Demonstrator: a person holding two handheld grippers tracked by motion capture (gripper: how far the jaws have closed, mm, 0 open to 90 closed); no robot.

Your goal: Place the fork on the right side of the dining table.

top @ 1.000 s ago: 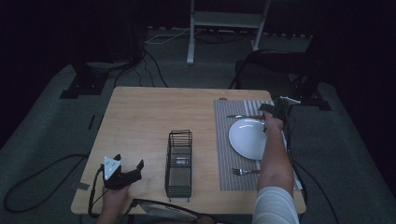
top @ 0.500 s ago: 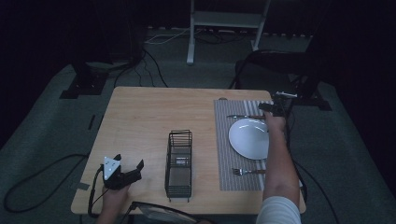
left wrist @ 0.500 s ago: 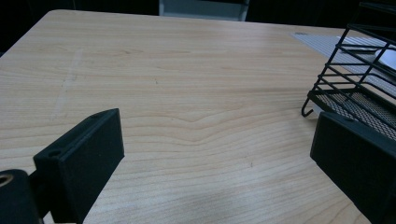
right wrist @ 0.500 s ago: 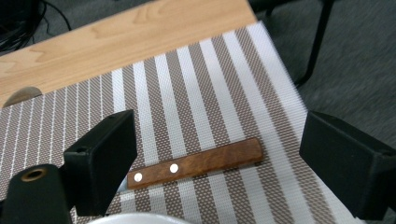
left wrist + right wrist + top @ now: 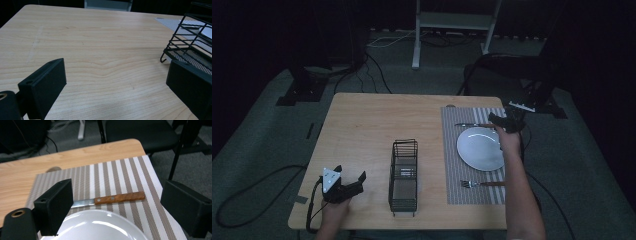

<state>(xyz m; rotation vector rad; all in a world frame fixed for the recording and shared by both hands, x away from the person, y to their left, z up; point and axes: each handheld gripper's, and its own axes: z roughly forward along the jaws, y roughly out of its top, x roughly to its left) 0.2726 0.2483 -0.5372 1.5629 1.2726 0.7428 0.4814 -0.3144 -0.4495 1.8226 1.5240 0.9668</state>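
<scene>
The knife (image 5: pixel 110 199) is seen lying flat on the striped mat (image 5: pixel 130 177), just past the plate (image 5: pixel 100 226); it looks light, stiff and thin; the wooden handle should be grabbed; the right gripper (image 5: pixel 117 207) is spread wide, jaws just opened, nothing between them.

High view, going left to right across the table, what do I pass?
Left gripper → wire basket → fork → right gripper.

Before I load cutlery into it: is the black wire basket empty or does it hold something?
Empty. In the high view the wire basket stands upright with only its bare mesh floor showing; the fork and knife lie on the placemat.
</scene>
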